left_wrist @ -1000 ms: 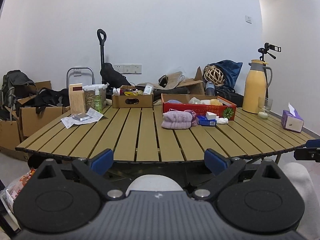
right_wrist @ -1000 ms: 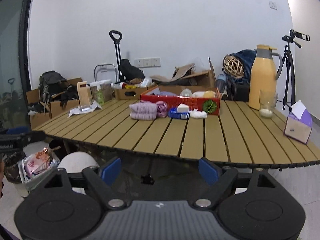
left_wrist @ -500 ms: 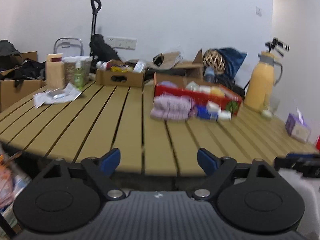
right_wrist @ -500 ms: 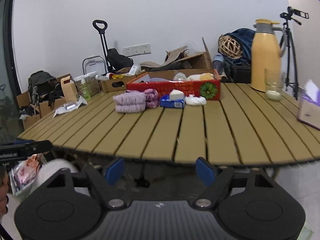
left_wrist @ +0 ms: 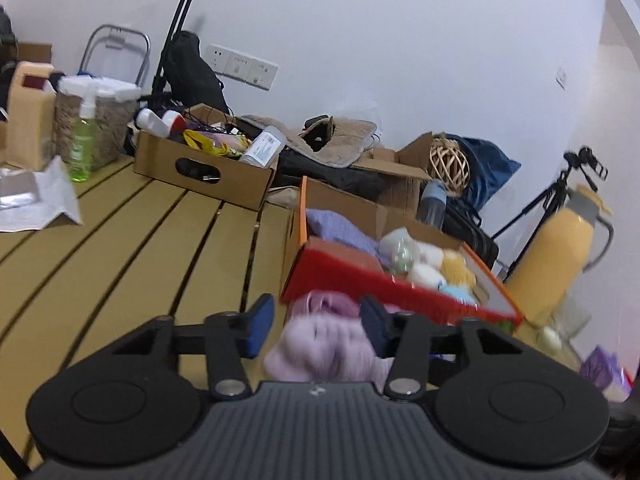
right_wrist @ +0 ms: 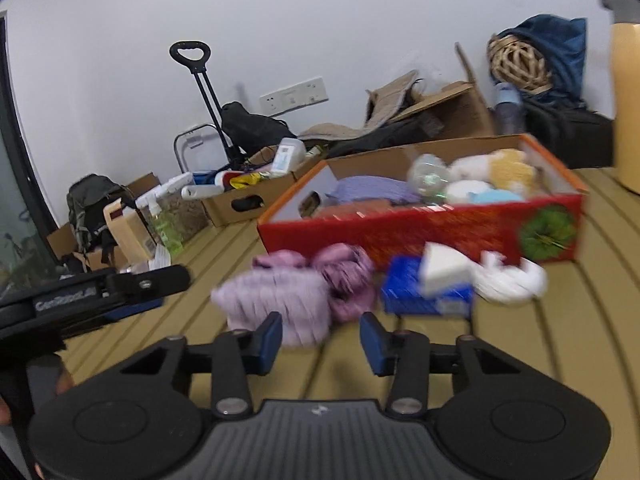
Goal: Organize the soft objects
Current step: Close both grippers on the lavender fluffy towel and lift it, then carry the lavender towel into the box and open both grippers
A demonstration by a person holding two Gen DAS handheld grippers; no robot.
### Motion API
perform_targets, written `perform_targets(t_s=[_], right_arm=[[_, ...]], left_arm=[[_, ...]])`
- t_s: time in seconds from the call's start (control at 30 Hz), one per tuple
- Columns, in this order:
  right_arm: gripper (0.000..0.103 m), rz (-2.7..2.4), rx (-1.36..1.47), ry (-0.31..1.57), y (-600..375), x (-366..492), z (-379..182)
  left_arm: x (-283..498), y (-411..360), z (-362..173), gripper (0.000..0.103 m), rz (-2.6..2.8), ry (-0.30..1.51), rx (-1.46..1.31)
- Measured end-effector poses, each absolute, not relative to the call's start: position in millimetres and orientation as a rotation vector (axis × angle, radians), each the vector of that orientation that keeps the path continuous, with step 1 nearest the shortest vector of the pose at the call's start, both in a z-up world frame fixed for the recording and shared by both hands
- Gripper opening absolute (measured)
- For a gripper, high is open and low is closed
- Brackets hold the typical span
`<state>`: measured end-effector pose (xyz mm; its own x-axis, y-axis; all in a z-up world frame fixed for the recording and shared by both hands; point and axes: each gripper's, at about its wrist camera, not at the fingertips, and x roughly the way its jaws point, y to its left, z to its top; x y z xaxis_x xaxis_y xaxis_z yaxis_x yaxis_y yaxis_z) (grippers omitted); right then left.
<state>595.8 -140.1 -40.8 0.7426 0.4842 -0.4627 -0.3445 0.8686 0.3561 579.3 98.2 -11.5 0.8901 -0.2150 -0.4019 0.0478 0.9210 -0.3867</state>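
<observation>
Left gripper (left_wrist: pixel 316 326) stood apart, the lilac towel (left_wrist: pixel 324 344) at lower centre of frame directly between its fingers, long axis crosswise, just before the red box (left_wrist: pixel 360 276). Right gripper (right_wrist: pixel 320 338), also apart, was judged farther off.

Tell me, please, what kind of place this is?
Probably a spare room at home or in an office, used for storage. A slatted folding table stands by a bare white wall, cardboard boxes and bags are piled behind it, and a tripod stands in the corner.
</observation>
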Motion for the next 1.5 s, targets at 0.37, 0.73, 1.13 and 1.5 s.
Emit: perform_targets(t_s=[0.37, 0.73, 1.13, 1.5], right_arm=[[0.026, 0.49, 0.225, 0.563, -133.0, 580.5, -55.8], [0.034, 0.494, 0.339, 0.621, -137.5, 582.1, -72.1], [0.021, 0.528, 0.392, 0.628, -153.2, 558.8, -66.8], [0.021, 0.434, 0.394, 0.446, -234.7, 403.4, -15.5]], left_arm=[[544.8, 101.6, -47.2, 0.034, -0.224, 0.574, -0.451], [548.1, 99.8, -60.8, 0.047, -0.218, 0.621, -0.479], [512.3, 80.6, -37.2, 0.02, -0.299, 0.579, -0.501], [405.9, 0.3, 16.3, 0.02, -0.475, 0.503, -0.358]])
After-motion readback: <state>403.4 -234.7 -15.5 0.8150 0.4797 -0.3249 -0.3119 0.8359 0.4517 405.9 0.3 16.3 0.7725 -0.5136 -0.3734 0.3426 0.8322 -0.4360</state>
